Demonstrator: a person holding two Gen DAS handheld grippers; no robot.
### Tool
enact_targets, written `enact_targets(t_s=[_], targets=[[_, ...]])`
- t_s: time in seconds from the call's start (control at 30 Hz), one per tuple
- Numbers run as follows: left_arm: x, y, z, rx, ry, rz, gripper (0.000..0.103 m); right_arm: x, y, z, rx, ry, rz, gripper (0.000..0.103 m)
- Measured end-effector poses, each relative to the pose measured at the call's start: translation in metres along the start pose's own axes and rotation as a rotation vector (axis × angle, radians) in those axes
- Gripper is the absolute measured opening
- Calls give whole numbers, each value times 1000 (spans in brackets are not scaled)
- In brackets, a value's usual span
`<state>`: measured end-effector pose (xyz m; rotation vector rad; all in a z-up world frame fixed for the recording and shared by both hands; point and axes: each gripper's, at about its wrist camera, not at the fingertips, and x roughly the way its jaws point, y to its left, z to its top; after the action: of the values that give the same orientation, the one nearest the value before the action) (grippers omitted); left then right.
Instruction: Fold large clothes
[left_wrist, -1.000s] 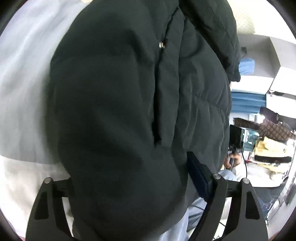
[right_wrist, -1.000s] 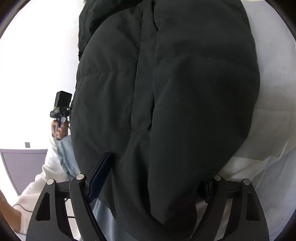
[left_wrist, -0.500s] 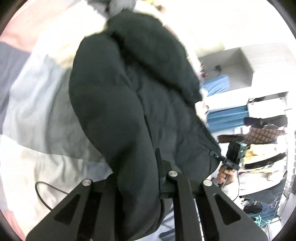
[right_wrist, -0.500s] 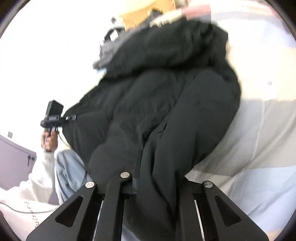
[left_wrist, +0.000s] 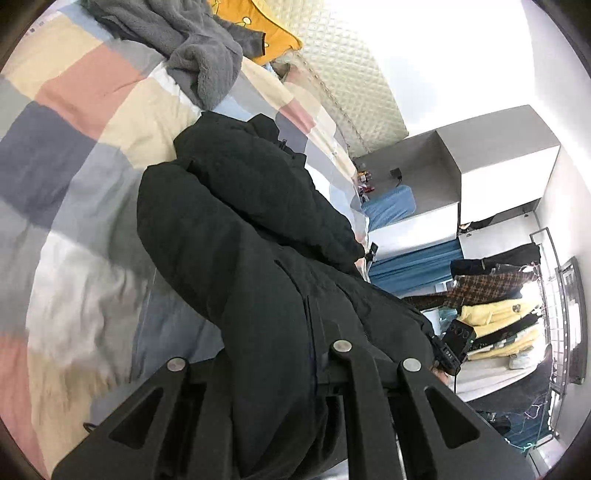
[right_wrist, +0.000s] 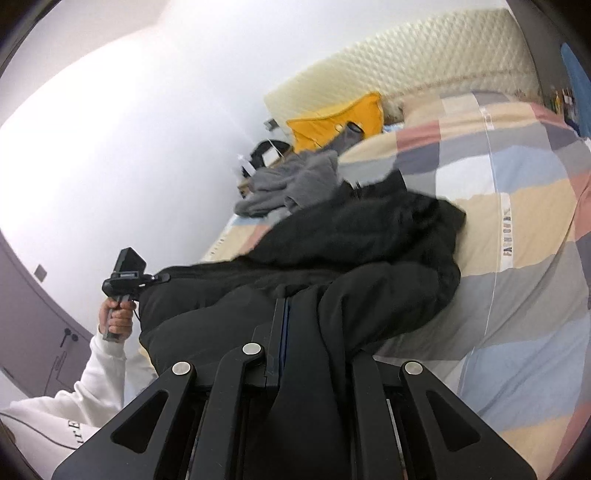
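A big black puffer jacket (left_wrist: 236, 229) lies on the checked bed cover (left_wrist: 74, 140), its lower part lifted toward me. My left gripper (left_wrist: 269, 373) is shut on the jacket's hem, with fabric bunched between the fingers. In the right wrist view the same jacket (right_wrist: 369, 251) stretches from the bed to my right gripper (right_wrist: 306, 354), which is shut on another part of the hem. The other hand-held gripper (right_wrist: 125, 277) shows at the left there, clamped on the jacket's edge.
A grey fleece garment (left_wrist: 199, 62) and an orange pillow (left_wrist: 273, 33) lie near the padded headboard (left_wrist: 354, 85). A clothes rack with yellow and checked garments (left_wrist: 495, 306) stands at the right. The checked cover (right_wrist: 517, 206) spreads right of the jacket.
Both grippers have closed on the jacket's hem and pulled back and up. The jacket, which filled both views, now lies stretched out with the bed and room visible around it.
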<state>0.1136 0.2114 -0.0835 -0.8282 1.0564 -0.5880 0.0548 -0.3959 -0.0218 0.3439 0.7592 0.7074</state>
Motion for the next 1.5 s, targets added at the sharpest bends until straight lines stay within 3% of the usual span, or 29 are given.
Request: enact_targets(t_s=[0.17, 0.3, 0.5, 0.57, 0.67, 0.97, 1.17, 1.5], targets=[[-30, -19, -29, 17, 31, -2, 10, -34, 44, -20, -9, -87, 43, 7], [-48, -28, -42, 11, 41, -18, 11, -57, 56, -31, 34, -143, 73, 7], [-52, -33, -35, 16, 37, -12, 11, -63, 60, -28, 29, -121, 51, 7], [-53, -37, -30, 44, 1, 13, 11, -59, 50, -22, 58, -122, 43, 7], [-48, -37, -17, 29, -3, -17, 10, -51, 32, -11, 110, -138, 46, 7], [-15, -47, 43, 29, -12, 65, 10, -15, -26, 34, 290, -180, 78, 7], [2, -42, 66, 32, -4, 121, 10, 13, -60, 58, 365, -184, 90, 7], [38, -30, 114, -52, -19, 174, 10, 58, -113, 83, 498, -181, 61, 7]])
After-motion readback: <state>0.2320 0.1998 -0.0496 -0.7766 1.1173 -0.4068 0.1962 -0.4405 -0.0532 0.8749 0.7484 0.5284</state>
